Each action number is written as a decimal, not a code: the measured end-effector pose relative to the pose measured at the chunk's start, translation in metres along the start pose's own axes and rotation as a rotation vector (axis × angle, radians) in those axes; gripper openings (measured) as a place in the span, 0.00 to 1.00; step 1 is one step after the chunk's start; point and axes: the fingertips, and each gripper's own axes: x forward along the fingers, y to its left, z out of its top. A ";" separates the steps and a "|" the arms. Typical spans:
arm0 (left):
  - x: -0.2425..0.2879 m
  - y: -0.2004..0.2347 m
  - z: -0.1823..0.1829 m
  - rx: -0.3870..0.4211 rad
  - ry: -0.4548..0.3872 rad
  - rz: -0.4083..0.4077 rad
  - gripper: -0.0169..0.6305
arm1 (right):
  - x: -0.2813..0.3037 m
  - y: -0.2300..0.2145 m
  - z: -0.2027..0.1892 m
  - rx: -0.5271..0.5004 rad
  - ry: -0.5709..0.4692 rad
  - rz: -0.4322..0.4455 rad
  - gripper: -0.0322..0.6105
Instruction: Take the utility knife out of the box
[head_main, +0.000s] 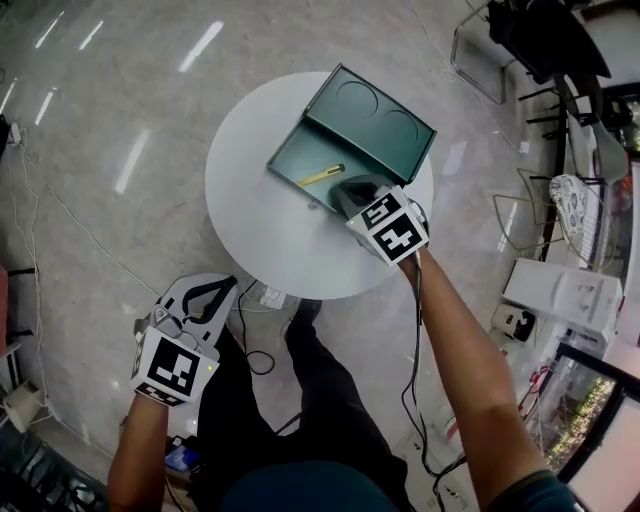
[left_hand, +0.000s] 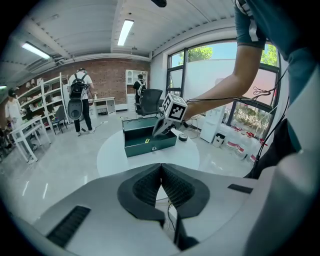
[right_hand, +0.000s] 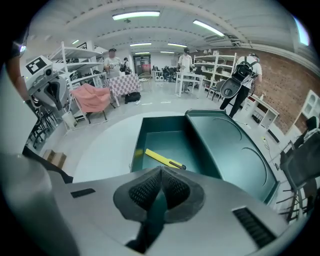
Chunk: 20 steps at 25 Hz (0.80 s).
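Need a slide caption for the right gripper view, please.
Right gripper, jaws shut and empty, aimed down at the open green box, where the yellow utility knife lies on the floor.

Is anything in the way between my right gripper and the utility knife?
Nothing visible. The lid is open, the utility knife lies uncovered in the box, and the right gripper, jaws shut, faces it.

Directly ahead of the right gripper (right_hand: 161, 172), below its tips: open box (right_hand: 165, 139) on the round table (right_hand: 100, 145), with the hinged lid (right_hand: 235, 150) lying open to the gripper's right. Inside the box, just beyond the tips: utility knife (right_hand: 164, 159), flat on the bottom, crosswise. Left gripper (head_main: 213, 292) well apart, off the table's near edge, over the floor (head_main: 90, 200), box far ahead of it.
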 end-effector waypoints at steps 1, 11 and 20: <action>-0.001 0.000 0.001 0.000 0.000 0.000 0.05 | -0.001 0.000 0.001 -0.022 0.001 -0.005 0.11; 0.003 -0.007 -0.010 -0.011 0.006 0.001 0.05 | 0.035 -0.006 0.018 -0.440 0.105 0.009 0.27; 0.000 -0.005 -0.026 -0.036 0.022 0.018 0.05 | 0.060 0.009 0.018 -0.651 0.219 0.051 0.25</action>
